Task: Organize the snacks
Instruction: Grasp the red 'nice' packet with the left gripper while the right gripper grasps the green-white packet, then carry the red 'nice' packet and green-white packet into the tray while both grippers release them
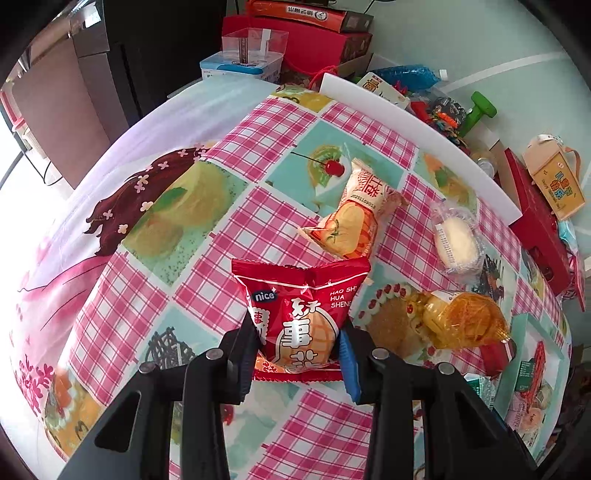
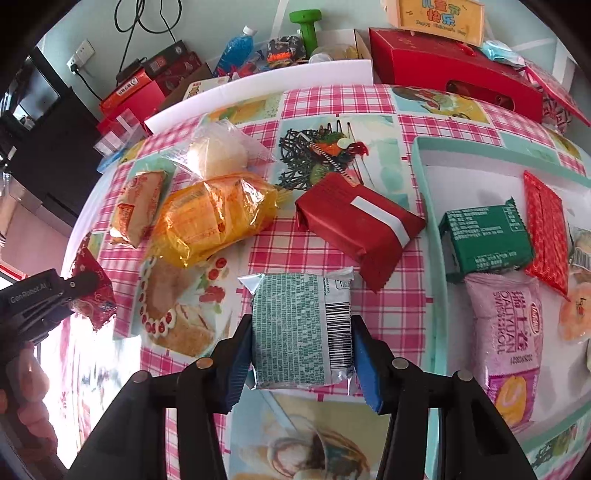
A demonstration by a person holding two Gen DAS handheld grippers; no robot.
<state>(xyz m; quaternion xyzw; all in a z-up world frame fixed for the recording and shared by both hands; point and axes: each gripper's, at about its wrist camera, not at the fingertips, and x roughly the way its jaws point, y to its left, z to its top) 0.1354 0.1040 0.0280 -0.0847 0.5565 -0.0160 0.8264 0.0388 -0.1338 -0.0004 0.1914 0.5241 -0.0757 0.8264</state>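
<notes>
My left gripper (image 1: pixel 299 343) is shut on a red snack packet (image 1: pixel 299 314) marked "nice"; it shows far left in the right wrist view (image 2: pixel 92 291). My right gripper (image 2: pixel 301 343) is shut on a silver packet with green print and a barcode (image 2: pixel 301 328). Loose on the checked tablecloth lie an orange-and-white bun packet (image 1: pixel 351 214), a clear-wrapped white bun (image 1: pixel 456 240), a yellow cellophane packet (image 2: pixel 214 218) and a dark red packet with a white stripe (image 2: pixel 358 225). A mint-rimmed tray (image 2: pixel 424 206) at right holds green, red and pink packets.
A white foam board (image 2: pixel 266 88) edges the table's far side. Behind it are red gift boxes (image 2: pixel 450 66), a blue bottle (image 2: pixel 236 48), a green dumbbell (image 2: pixel 306 26) and toys. The table's edge drops off at left.
</notes>
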